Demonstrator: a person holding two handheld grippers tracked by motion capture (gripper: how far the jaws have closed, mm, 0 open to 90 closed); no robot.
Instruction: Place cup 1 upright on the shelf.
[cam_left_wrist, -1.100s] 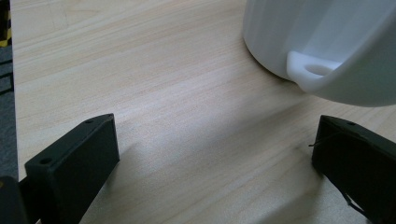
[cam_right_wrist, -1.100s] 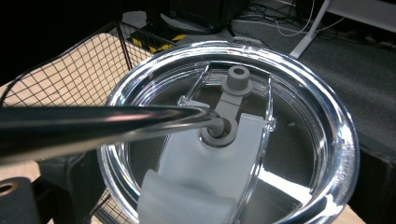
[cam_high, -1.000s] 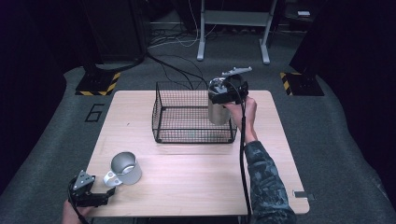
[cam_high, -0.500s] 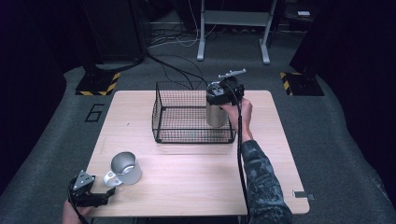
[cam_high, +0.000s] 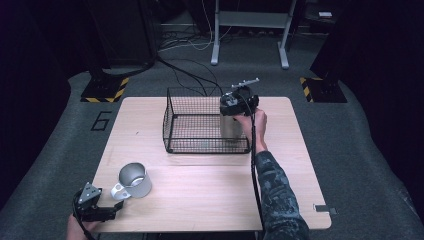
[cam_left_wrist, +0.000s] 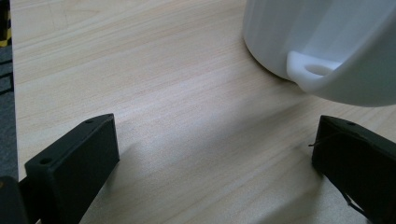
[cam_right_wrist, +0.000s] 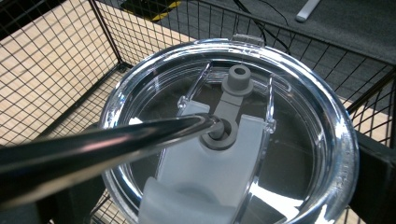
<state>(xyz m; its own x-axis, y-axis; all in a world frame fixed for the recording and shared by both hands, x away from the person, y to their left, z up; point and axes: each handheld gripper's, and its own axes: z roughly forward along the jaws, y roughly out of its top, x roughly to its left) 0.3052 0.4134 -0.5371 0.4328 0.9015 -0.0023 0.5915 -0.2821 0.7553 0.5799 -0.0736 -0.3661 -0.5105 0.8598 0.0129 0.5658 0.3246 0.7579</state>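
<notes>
The right gripper (cam_high: 239, 102), fingers clenched on the lidded tumbler (cam_high: 230, 127), has lowered it into the wire basket (cam_high: 172, 120) over the last second; whether it touches bottom is unclear. The left gripper (cam_high: 102, 210) waits, fingers released, beside the mug (cam_high: 134, 179) on the desk (cam_high: 200, 185).

The wire basket (cam_high: 200, 125) was black. The tumbler (cam_high: 230, 127) in it was silver steel, its lid (cam_right_wrist: 233, 140) clear with a grey slider. The mug (cam_high: 134, 180) was white outside, grey within. The table (cam_high: 200, 195) was pale wood grain. The sleeve (cam_high: 275, 200) bore a dark camouflage pattern. Both grippers' jaws were black.
</notes>
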